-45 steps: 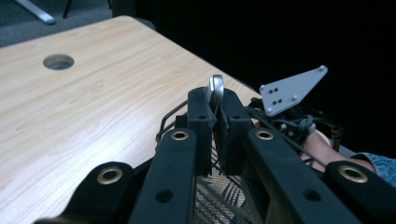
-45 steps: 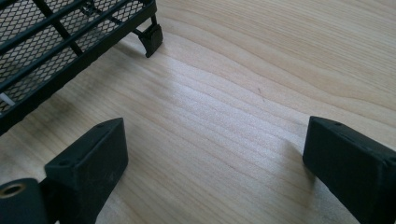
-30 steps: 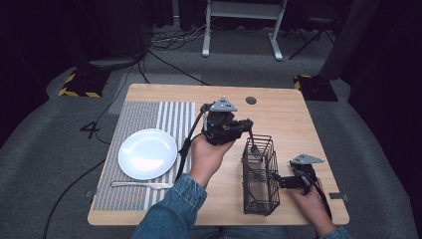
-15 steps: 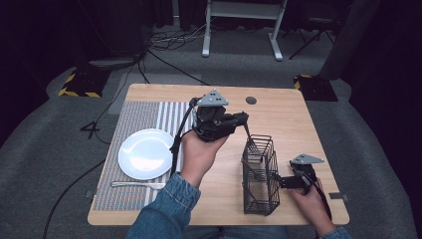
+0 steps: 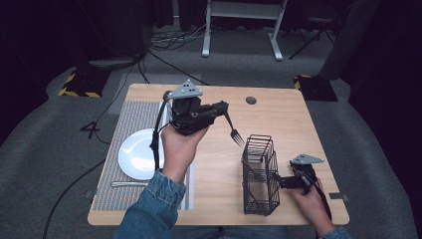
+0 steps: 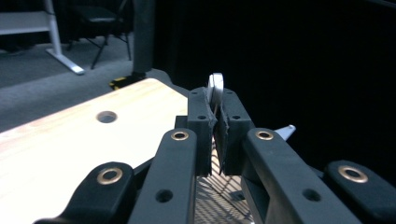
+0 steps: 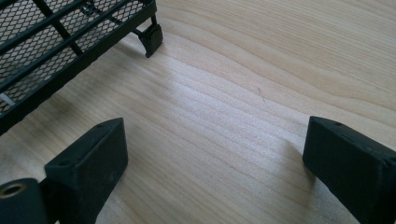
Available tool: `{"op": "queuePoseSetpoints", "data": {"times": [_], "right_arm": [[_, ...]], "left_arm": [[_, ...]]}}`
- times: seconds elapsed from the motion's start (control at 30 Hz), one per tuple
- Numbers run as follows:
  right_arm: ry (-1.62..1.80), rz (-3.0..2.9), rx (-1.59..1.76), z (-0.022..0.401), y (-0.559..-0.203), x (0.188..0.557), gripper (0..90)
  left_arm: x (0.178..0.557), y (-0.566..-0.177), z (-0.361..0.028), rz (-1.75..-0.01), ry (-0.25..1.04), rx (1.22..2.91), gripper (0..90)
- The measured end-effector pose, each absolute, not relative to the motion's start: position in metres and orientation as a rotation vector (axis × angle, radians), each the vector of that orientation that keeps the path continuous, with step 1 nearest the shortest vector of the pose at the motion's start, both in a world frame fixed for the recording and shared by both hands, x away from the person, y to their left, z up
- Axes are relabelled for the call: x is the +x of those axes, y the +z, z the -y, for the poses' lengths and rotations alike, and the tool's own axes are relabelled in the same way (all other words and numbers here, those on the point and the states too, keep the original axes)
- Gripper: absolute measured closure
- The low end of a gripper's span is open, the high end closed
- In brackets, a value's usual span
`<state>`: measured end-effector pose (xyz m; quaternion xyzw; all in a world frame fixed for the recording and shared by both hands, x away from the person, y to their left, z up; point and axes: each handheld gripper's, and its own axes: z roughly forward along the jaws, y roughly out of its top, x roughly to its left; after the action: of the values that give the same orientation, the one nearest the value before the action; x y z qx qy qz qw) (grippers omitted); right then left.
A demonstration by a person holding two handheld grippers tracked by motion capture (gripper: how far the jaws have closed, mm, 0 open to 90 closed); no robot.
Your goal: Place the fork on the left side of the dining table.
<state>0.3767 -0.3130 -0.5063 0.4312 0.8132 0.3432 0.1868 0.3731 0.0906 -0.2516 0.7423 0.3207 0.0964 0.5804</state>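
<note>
Steel fork (image 5: 233, 130) sits clamped in my left claw (image 5: 221, 107), lifted clear of the wire basket (image 5: 259, 174) that holds more cutlery, while my right claw (image 5: 278, 181) rests open beside it, placemat (image 5: 129, 114) placement pending.

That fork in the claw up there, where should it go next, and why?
Probably carry it toward the plate: the left claw is shut on the fork, already lifted clear of the wire basket, and a second utensil already lies on the mat.
</note>
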Motion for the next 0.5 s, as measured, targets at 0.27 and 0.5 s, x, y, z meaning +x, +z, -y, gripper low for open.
{"op": "queuePoseSetpoints", "data": {"times": [0.27,0.5], "right_arm": [[0.966,-2.289,1.213,0.313,-0.506,0.377,6.7],[0.967,-2.289,1.213,0.313,-0.506,0.377,6.9]], "left_arm": [[0.394,-0.256,-0.105,-0.838,0.279,1.735,85.8],[0.416,-0.258,-0.128,-0.909,0.308,1.686,85.8]]}}
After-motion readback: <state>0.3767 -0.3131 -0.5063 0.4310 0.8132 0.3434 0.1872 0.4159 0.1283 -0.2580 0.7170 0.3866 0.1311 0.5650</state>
